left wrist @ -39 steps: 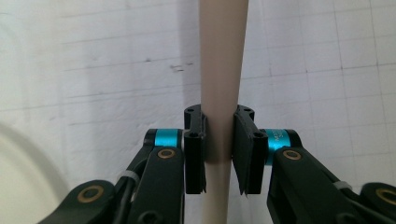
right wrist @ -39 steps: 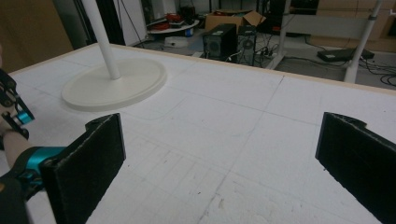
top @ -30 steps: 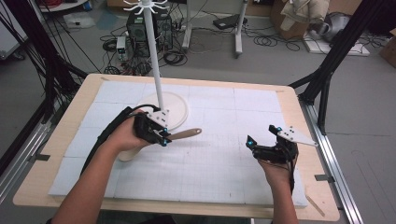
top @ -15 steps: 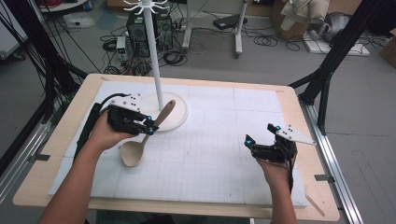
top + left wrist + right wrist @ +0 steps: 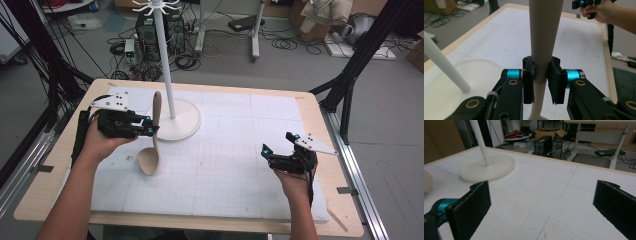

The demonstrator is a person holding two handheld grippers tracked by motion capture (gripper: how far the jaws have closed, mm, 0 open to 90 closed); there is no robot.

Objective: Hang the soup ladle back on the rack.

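A pale wooden spoon (image 5: pixel 156 107) hangs nearly upright over the table, bowl down and handle up. My left gripper (image 5: pixel 151 127) is shut on its handle, just left of the white stand's round base (image 5: pixel 187 122). In the left gripper view the pads (image 5: pixel 527 82) clamp the spoon's handle (image 5: pixel 545 30), with the stand's pole (image 5: pixel 444 67) to the left. The stand's pole (image 5: pixel 165 60) rises to a ring of hooks at the top. My right gripper (image 5: pixel 277 143) rests low at the table's right, open and holding nothing. Its own view shows the right gripper (image 5: pixel 542 202) with wide-set pads and the stand's base (image 5: pixel 487 171) beyond.
A white gridded mat (image 5: pixel 240 165) covers the wooden table. A thin wooden strip (image 5: pixel 340 220) lies at the front right corner. Black frame posts (image 5: pixel 350 75) stand at the table's sides. Cables and a computer tower (image 5: pixel 150 30) sit on the floor behind.
My left hand has moved left and up with the spoon. The spoon has swung from lying nearly level to standing nearly upright. The right hand has stayed where it was.
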